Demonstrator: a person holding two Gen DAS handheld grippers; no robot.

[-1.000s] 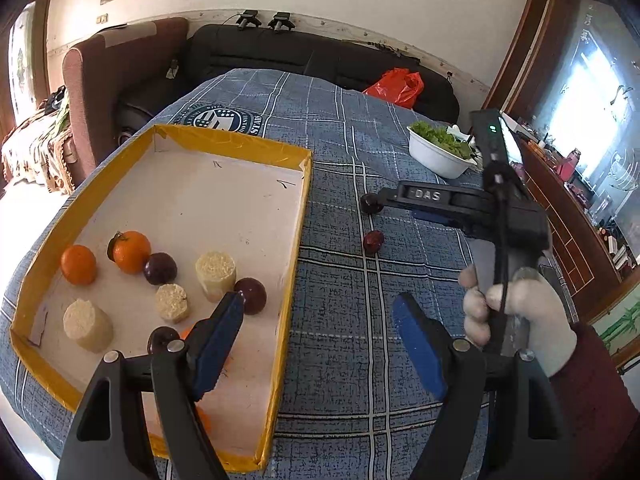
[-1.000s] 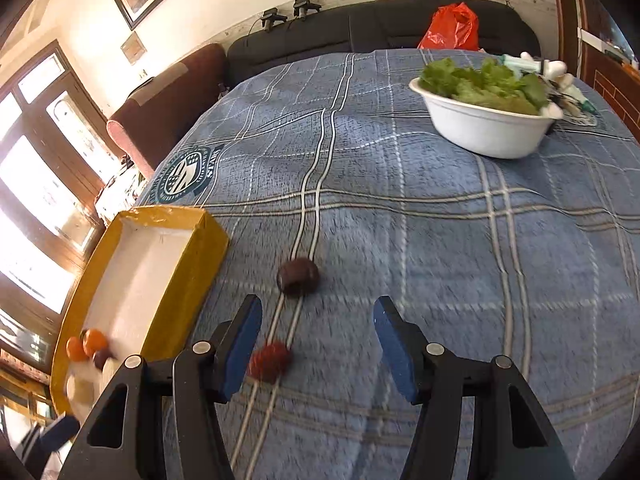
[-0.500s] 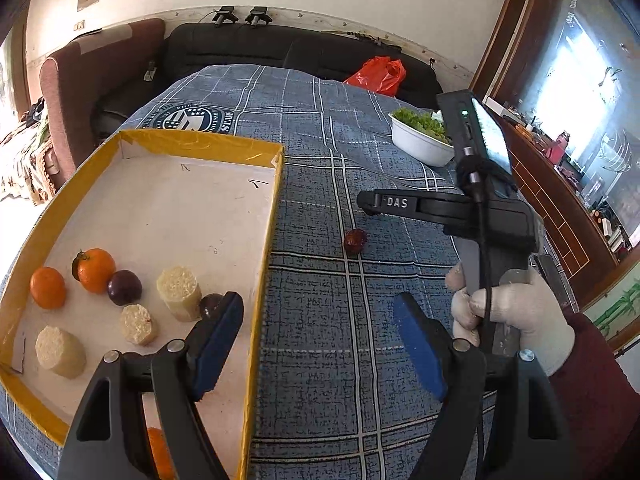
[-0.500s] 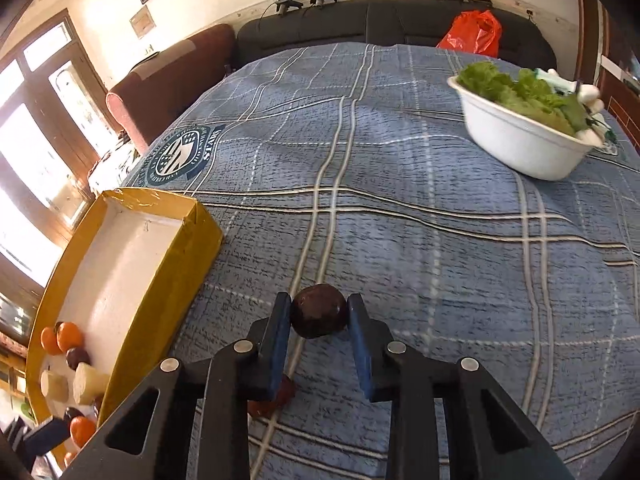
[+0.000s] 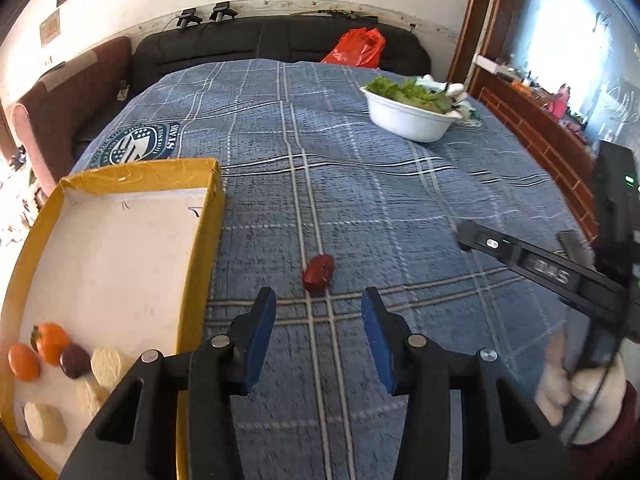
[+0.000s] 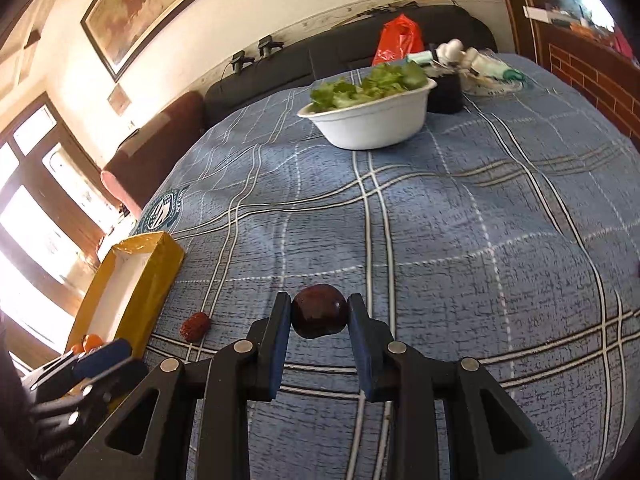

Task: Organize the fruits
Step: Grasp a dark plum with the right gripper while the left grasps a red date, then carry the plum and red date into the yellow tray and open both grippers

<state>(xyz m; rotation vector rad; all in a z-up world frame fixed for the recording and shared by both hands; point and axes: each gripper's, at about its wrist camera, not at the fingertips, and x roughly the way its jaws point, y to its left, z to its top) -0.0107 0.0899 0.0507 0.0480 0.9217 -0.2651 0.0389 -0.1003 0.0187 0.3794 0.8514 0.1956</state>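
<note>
right gripper [image 6: 319, 316] is clamped on a dark round plum-like fruit [image 6: 319, 317], pads pressing its two sides at the widest part, fruit lifted just off the blue plaid cloth [image 6: 460, 240]. left gripper [image 5: 318, 322] holds nothing; its jaws have just been closing in but stand apart, with a small red wrinkled fruit [image 5: 319, 271] lying on the cloth just ahead of the tips, not between them yet. yellow-rimmed tray [image 5: 200, 240] sits left of it, already holding oranges [image 5: 50, 342], a dark plum [image 5: 75, 360] and pale round slices [image 5: 108, 364] at its near end. judgement: both loose fruits look light and small; the dark one is smooth and round, so likely slippery and bruisable, grip across the middle, gentle squeeze. the red one looks soft and shrivelled, probably squashes easily, take it across its short width. white bowl of greens [image 5: 408, 116] is well apart, not in play.
</note>
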